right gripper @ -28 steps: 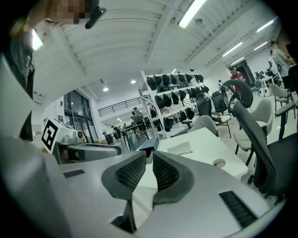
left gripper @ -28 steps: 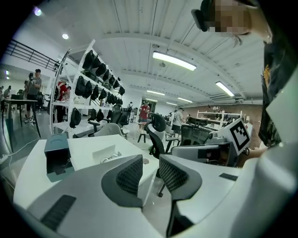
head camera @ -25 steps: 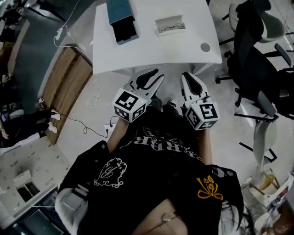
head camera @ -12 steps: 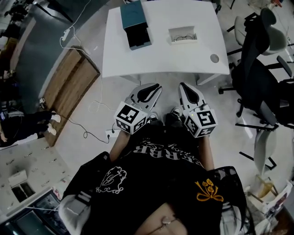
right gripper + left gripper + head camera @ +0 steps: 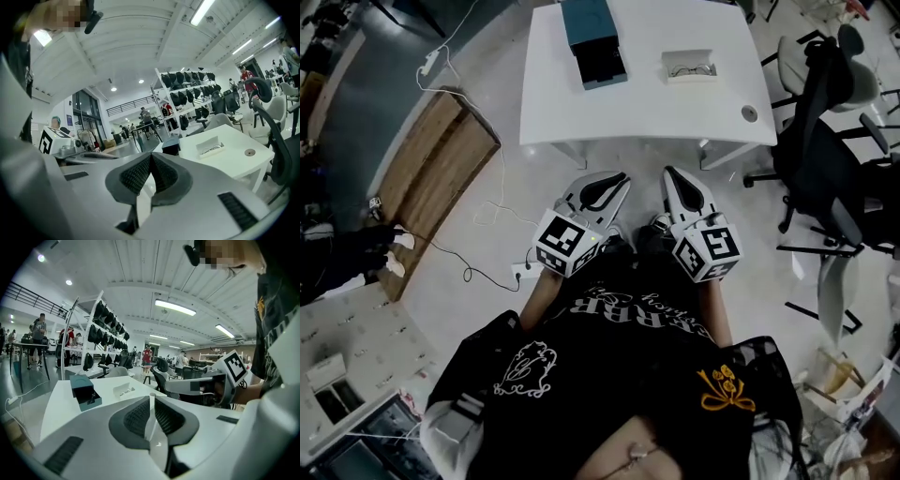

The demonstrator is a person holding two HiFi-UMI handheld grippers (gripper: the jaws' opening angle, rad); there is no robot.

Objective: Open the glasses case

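White table (image 5: 675, 108) bears a teal glasses case (image 5: 594, 42) near a white tray (image 5: 691, 68).

The left gripper (image 5: 617, 180) has just been closing its jaws on nothing, and the right gripper (image 5: 669, 174) has closed empty too. The table (image 5: 647, 108) now lies farther ahead of both, higher in the head view

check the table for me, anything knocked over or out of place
Nothing stands out. The teal case lies flat on the white table, its dark inside showing, and the glasses sit in their white tray. No spill or damage is visible.
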